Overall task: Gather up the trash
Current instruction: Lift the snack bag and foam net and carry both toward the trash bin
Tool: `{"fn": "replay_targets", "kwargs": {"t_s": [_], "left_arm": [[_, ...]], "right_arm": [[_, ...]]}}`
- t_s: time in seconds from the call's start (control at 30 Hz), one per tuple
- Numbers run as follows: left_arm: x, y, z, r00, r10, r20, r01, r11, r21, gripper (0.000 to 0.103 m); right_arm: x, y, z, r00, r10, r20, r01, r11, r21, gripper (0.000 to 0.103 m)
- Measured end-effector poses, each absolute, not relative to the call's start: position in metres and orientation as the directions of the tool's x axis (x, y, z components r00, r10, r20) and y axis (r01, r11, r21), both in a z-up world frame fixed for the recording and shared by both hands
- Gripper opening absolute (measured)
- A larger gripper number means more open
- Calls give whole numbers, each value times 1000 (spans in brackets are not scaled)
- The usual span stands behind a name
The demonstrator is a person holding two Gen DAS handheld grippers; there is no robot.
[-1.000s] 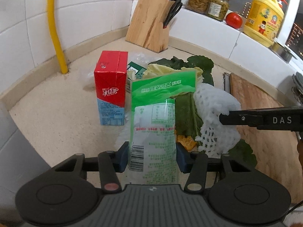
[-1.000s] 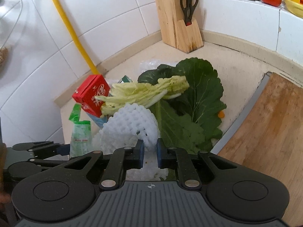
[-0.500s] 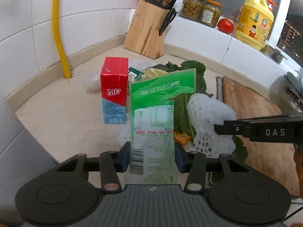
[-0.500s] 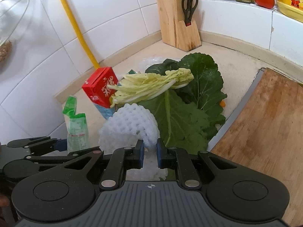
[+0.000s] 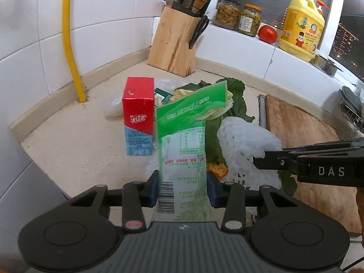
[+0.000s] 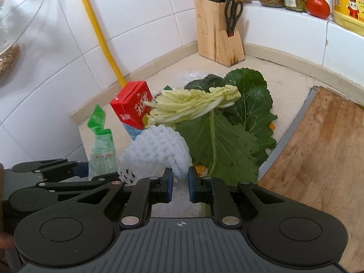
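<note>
- Trash is what both grippers carry: the left gripper (image 5: 183,190) is clamped on a green plastic bag (image 5: 185,152), the right gripper (image 6: 180,183) on a white foam fruit net (image 6: 157,152).
- The bag stands up between the left jaws, pinched near its lower end by the barcode, its green top flopping forward above them.
- It looks light, thin and slick, so I judge it could slide out; a pinch across a folded, doubled part should hold better.
- The foam net bulges ahead of and to the left of the right jaws, which squeeze one edge of it to a narrow gap.
- It seems very light, soft and springy; it will crush rather than break, and gripping a bunched fold is safest.
- Beyond both jaws, on the counter (image 5: 75,136), more trash lies: a red carton (image 5: 138,118) upright ahead-left of the left jaws, dark green leaves (image 6: 229,136) with pale cabbage leaves (image 6: 193,105) on top, ahead of the right jaws.
- The leaves look limp and tearable; the carton stiff, best taken across its flat sides.
- A wooden cutting board (image 6: 325,141) lies right of the right jaws.
</note>
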State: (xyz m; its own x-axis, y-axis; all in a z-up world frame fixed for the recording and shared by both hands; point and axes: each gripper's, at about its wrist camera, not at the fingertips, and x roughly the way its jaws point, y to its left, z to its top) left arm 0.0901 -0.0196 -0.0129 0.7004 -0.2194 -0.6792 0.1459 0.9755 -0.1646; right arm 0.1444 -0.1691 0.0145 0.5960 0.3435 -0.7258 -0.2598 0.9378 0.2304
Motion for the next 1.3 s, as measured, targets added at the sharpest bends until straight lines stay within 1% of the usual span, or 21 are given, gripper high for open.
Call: {"fn": "replay_targets", "kwargs": {"t_s": [0.27,0.77,1.3], "left_arm": [[87,-6,1,742,-202,-639,128,979,-160,34],[74,24,15,787,-138,-602,55,986,-154,34],[29,87,10,795,48,-604,-163,977,-136,34]], "right_arm": [[144,-153,26,612,355,-707,-296,931,212,18],[142,-117,44,635,399,-661,-372,908,190,18],[136,-39,43,532,532,-659,-557,806,202,18]]}}
